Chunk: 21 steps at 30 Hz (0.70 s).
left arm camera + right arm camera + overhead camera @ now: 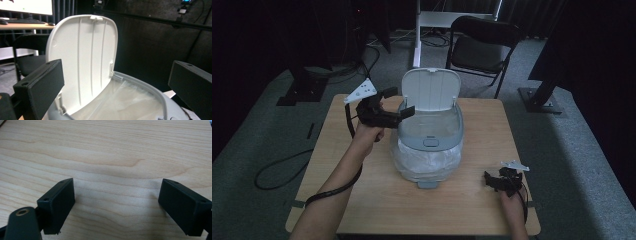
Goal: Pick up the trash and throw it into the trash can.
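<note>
The grey plastic bin with a clear liner (428, 150) stands mid-table, its white ribbed lid (431, 89) already raised upright at the far side. The left gripper (401, 106) hovers spread beside the lid; the right gripper (497, 179) rests spread, empty, near right. Judging by this, opening is done; what remains is unclear

No text, label, brand, number or sign can be read here; a monitor (26, 6) in the background of the left gripper view glows white, with marks along its top edge too small and cut off to make out
</note>
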Motion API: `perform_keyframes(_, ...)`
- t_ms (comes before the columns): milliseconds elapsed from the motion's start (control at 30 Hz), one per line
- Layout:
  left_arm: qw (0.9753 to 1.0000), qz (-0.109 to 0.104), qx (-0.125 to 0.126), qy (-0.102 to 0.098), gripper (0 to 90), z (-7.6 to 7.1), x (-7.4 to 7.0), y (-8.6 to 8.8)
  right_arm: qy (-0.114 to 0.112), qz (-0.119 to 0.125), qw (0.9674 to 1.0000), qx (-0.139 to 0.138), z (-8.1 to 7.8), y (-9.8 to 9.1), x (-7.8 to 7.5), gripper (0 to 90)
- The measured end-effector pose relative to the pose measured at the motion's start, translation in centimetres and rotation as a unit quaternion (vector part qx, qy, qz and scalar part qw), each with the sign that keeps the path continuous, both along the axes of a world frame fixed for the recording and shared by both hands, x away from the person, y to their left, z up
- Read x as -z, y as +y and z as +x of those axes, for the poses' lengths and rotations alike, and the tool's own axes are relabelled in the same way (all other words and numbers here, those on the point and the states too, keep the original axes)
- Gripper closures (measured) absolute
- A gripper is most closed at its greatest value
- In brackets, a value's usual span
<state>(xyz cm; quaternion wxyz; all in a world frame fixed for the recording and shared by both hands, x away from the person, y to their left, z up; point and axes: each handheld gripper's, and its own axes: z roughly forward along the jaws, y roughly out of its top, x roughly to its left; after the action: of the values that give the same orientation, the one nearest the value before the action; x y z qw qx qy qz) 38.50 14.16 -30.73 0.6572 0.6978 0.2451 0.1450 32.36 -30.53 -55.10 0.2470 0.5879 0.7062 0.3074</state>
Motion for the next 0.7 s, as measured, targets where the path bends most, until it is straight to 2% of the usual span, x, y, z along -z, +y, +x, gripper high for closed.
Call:
perform_keyframes(100, 0.9998, 0.012, -0.010, -0.010, 3.3, -0.5, 0.4, 0.2, 0.000, 0.000, 1.0000, 0.000, 0.0, 0.0, 0.0, 13.2)
perform_keyframes(167, 0.9997, 0.014, -0.009, -0.020, 3.7, -0.8, 0.6, 0.3, 0.000, 0.000, 1.0000, 0.000, 0.0, 0.0, 0.0, 13.2)
perform_keyframes(267, 0.9988, 0.029, -0.026, -0.030, 3.7, -1.1, 0.9, 0.4, 0.000, 0.000, 1.0000, 0.000, 0.0, 0.0, 0.0, 13.2)
perform_keyframes(333, 0.9984, 0.031, -0.038, -0.029, 3.7, -1.3, 0.9, 0.6, 0.000, 0.000, 1.0000, 0.000, 0.0, 0.0, 0.0, 13.2)
perform_keyframes(400, 0.9986, 0.028, -0.036, -0.027, 3.7, -1.5, 0.9, 0.8, 0.000, 0.000, 1.0000, 0.000, 0.0, 0.0, 0.0, 13.2)
perform_keyframes(700, 0.9972, 0.059, -0.039, -0.024, 3.5, -2.2, 1.9, 1.7, 0.000, 0.000, 1.0000, 0.000, 0.0, 0.0, 0.0, 13.1)
